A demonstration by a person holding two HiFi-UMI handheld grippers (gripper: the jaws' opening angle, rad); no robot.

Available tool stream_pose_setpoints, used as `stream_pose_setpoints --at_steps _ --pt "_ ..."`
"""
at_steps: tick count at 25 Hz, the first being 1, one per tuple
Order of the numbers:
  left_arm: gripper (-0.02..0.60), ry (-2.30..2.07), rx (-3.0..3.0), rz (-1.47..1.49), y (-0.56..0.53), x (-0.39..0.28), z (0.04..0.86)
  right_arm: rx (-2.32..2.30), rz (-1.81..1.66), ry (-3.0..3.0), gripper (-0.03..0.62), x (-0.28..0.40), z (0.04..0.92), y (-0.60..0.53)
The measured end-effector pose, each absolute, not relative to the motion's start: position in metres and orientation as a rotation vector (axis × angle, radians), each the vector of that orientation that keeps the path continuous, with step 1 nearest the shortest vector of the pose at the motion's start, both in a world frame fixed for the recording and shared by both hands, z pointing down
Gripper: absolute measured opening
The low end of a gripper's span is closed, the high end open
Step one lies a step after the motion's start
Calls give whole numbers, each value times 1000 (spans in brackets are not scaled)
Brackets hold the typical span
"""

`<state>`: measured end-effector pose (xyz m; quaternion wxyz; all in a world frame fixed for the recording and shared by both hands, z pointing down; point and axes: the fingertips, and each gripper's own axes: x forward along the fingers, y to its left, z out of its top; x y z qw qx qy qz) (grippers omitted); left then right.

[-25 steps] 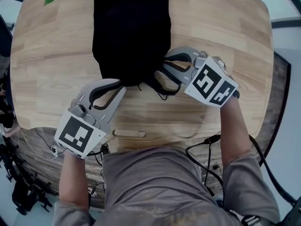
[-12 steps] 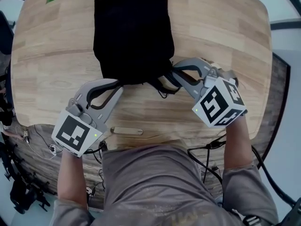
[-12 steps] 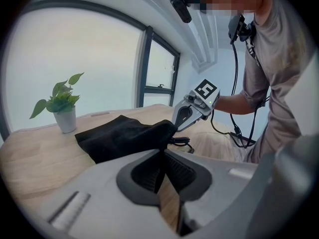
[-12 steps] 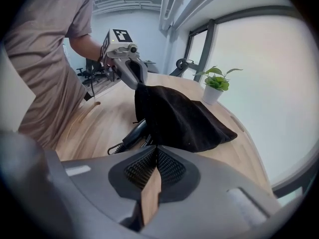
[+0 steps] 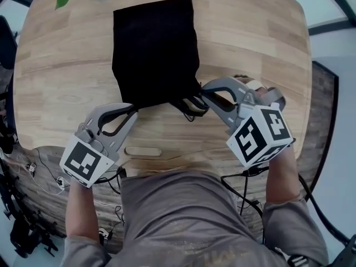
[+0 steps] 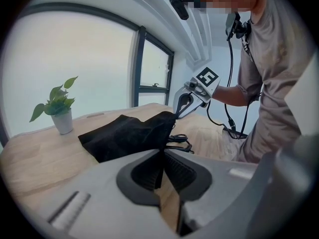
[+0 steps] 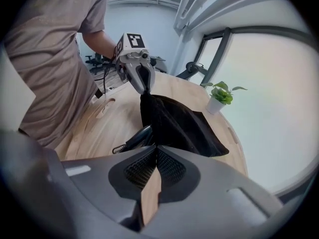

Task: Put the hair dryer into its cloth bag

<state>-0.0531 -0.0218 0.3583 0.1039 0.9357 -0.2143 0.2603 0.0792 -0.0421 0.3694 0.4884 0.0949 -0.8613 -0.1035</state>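
now, both grippers are clenched on the cloth bag's (image 5: 156,49) near hem: the left gripper (image 5: 132,108) on its left corner, the right gripper (image 5: 204,88) on its right corner. the hair dryer (image 7: 137,136) shows only as a dark end at the mouth, its cord (image 5: 192,109) looped out on the table (image 5: 261,49) between them. risk: the thin hem slips from the pads, or the dryer slides back out toward us if the mouth dips. against a second ago, the right gripper has pulled nearer and rolled; the left barely shifted.
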Motion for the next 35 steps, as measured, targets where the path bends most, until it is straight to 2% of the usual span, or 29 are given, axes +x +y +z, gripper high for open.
stream_pose_setpoints --at_steps 5,12,15,29,32,35 --pt "29 -627 2734 788 -13 -59 375 162 -287 -2065 31 81 388 -35" --pt "29 -710 2731 659 2 -51 358 209 -227 -2172 31 73 345 -14" --pt "29 -689 2757 697 16 -51 357 180 -272 -2162 31 74 341 -5" --pt "43 -645 2731 804 47 -52 410 149 -327 -1995 31 101 418 36" --pt "73 -622 2729 792 54 -52 410 210 -263 -1996 34 102 423 36" --pt "106 -622 2763 787 61 -58 401 294 -192 -1998 103 109 421 36"
